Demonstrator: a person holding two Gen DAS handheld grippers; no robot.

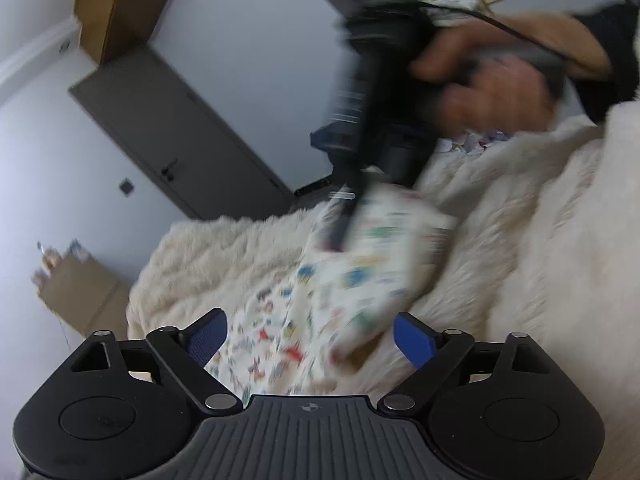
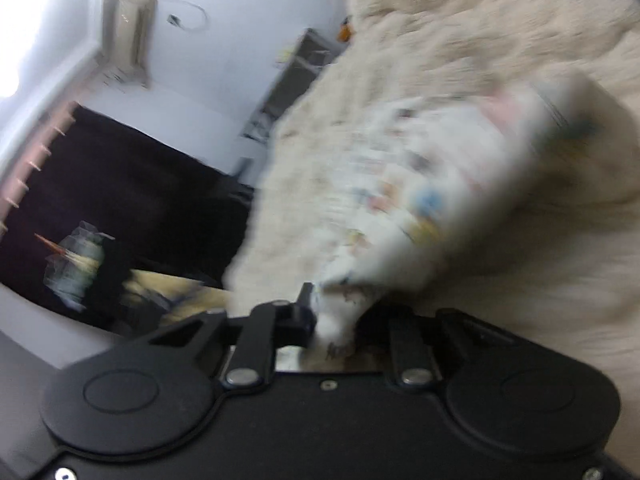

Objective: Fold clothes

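Count: one white cartoon-printed cotton garment point(image 1: 360, 280); one cream shaggy blanket point(image 1: 520, 240); two black two-finger grippers point(image 1: 310, 338) point(image 2: 334, 320); one grey door point(image 1: 172, 128).

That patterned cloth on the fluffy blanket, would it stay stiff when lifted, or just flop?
Probably floppy: the patterned cloth bends and drapes where the right tongs pinch a bunched edge of it. It looks thin and light, so one pinch likely lifts it. The furry blanket may drag on it rather than let it slide. The left tongs stand open above it.
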